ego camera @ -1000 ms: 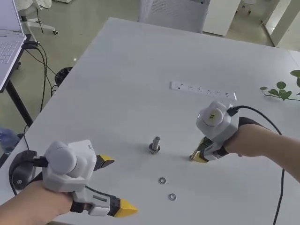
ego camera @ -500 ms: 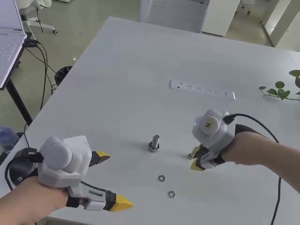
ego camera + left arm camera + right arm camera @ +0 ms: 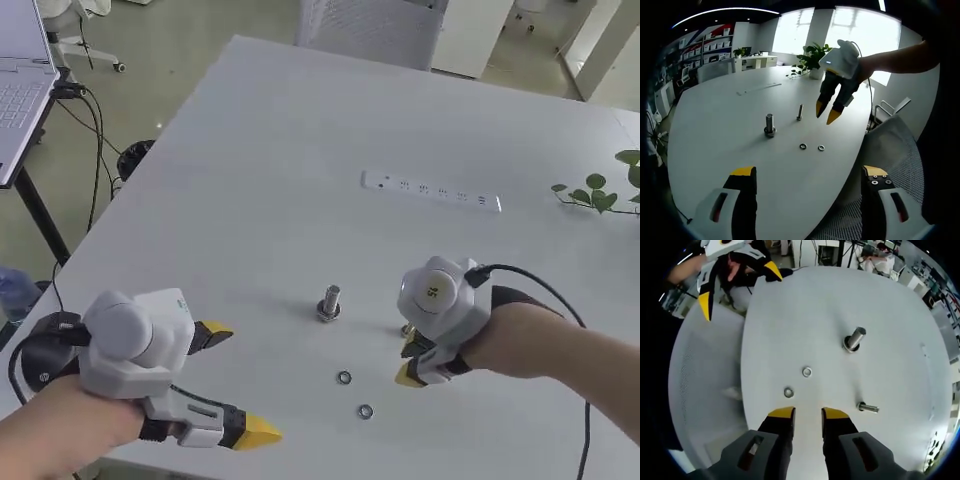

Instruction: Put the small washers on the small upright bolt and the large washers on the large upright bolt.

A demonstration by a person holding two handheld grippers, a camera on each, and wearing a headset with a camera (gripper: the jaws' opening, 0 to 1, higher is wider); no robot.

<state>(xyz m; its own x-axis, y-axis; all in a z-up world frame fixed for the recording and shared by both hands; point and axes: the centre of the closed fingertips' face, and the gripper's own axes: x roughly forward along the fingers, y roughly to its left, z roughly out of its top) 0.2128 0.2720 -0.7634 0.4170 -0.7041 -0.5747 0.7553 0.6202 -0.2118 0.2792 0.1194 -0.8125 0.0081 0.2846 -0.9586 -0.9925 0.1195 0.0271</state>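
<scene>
Holds the white, black-jawed, yellow-tipped left gripper [image 3: 237, 382] at the near left corner of the worktop [image 3: 300, 180], jaws spread wide. Tilts the matching right gripper [image 3: 408, 362] down toward the worktop near its near edge, jaws parted only narrowly, bare forearm [image 3: 565, 345] reaching in from the right.

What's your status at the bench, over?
Left gripper wide open, empty. Right gripper slightly open, empty, over the table. Two washers loose near large bolt, not yet on. Nothing blocking.
</scene>
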